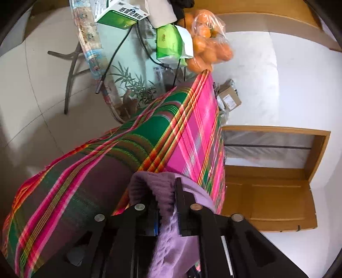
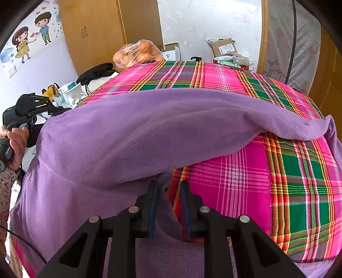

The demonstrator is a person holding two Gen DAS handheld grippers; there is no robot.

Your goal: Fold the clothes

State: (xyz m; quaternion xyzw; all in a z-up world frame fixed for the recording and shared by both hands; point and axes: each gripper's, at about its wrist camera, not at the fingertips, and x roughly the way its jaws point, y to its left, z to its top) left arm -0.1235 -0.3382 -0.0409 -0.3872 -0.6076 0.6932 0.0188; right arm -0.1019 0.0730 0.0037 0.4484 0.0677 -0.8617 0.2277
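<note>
A purple fleece garment (image 2: 136, 132) lies spread over a surface covered by a pink and green plaid cloth (image 2: 299, 181). In the left wrist view my left gripper (image 1: 162, 192) is shut on a bunched ribbed edge of the garment (image 1: 154, 186), which hides its left finger. The right wrist view shows that left gripper (image 2: 34, 107) far left, in a person's hand (image 2: 15, 141), lifting the garment's corner. My right gripper (image 2: 168, 188) sits at the garment's near edge. Its fingers are apart, with fleece between them and plaid showing beside the right finger (image 2: 185, 192).
Past the plaid cloth's far edge sit a bag of oranges (image 2: 136, 53), a black item (image 2: 96, 71), boxes (image 1: 119, 12) and cables (image 1: 115, 51). Cardboard boxes (image 2: 224, 48) stand at the back right. Wooden cupboards (image 2: 92, 32) line the wall.
</note>
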